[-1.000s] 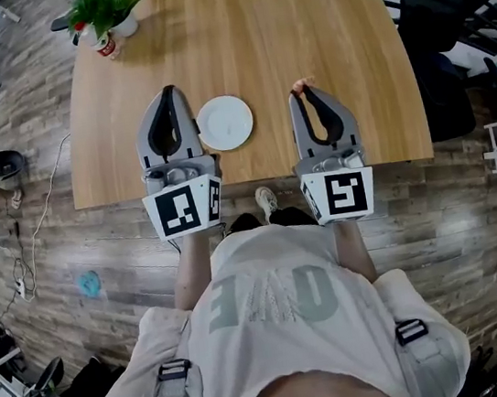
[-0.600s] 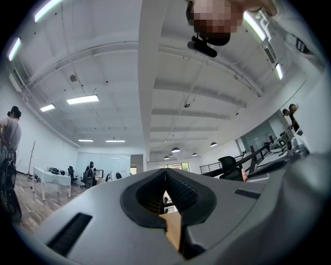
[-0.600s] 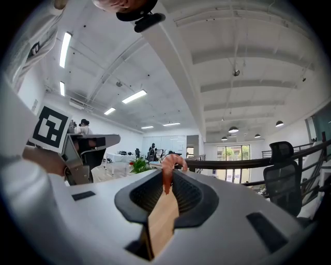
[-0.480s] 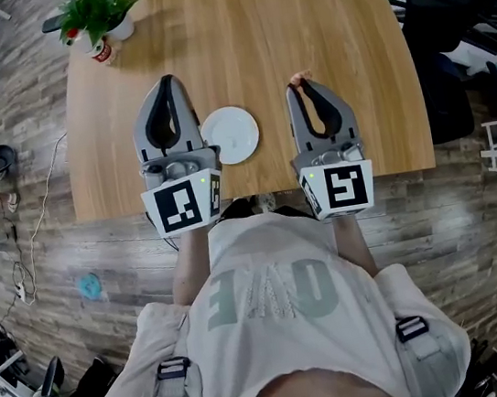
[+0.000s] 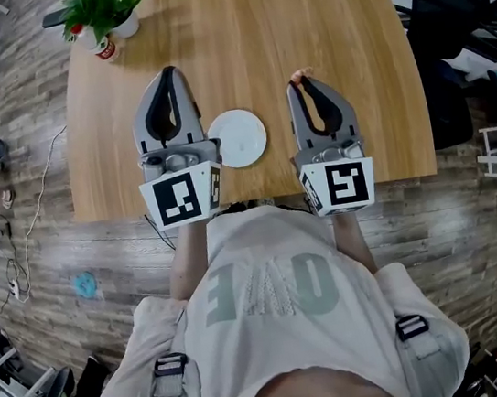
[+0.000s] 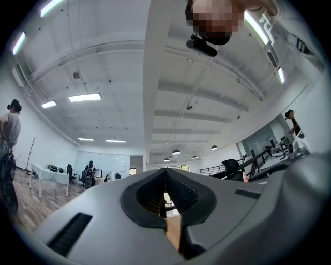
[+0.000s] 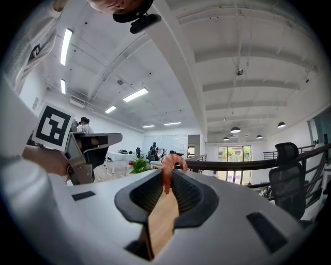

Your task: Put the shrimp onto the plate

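My right gripper (image 5: 302,83) has its jaws pressed together on the shrimp (image 7: 169,166), pinching its thin lower end at the very tips. The shrimp is small, glossy and orange-pink; its body curls up and over the jaw tips in a hook. It hangs above the wooden table (image 5: 296,19), to the right of the white round plate (image 5: 238,137) and apart from it. My left gripper (image 5: 167,72) has its jaws brought fully together with nothing between them, just left of the plate. A potted plant (image 5: 100,11) stands at the table's far left corner.
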The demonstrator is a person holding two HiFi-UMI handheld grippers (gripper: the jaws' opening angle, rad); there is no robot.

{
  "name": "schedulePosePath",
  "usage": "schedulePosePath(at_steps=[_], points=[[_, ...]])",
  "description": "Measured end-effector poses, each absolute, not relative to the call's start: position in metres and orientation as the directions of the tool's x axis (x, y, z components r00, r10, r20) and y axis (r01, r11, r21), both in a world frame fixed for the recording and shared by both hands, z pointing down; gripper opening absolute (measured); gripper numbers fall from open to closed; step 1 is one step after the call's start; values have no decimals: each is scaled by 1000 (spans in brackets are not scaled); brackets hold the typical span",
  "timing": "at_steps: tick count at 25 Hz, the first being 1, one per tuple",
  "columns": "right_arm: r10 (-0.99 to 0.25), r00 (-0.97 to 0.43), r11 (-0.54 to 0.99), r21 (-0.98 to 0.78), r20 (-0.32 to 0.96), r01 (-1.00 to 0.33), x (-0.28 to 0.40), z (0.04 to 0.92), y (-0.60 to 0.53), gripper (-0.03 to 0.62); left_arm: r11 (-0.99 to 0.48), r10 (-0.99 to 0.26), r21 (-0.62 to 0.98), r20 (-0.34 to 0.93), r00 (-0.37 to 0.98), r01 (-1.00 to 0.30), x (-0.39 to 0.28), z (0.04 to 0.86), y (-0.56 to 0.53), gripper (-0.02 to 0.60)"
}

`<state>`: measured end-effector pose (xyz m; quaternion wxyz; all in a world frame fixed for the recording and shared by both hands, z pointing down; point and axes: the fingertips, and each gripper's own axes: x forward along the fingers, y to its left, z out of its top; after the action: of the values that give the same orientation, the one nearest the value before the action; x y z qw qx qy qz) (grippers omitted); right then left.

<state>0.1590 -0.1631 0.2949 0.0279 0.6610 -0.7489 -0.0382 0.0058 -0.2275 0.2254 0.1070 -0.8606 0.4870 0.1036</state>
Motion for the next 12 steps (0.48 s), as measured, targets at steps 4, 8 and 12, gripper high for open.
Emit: schedulePosePath(at_steps=[4, 8, 12], points=[[-989, -146, 144, 96, -6, -985, 153, 296, -169, 66, -504, -815, -86, -280, 506, -859, 6, 225, -227, 9], [-984, -178, 180, 101, 29, -978, 144, 306, -179, 66, -510, -814, -85, -273, 512, -856, 5, 230, -225, 9], [-962, -246, 258, 103, 116, -961, 128, 343, -197, 66, -507, -822, -80, -254, 509, -858, 2, 239, -228, 9]])
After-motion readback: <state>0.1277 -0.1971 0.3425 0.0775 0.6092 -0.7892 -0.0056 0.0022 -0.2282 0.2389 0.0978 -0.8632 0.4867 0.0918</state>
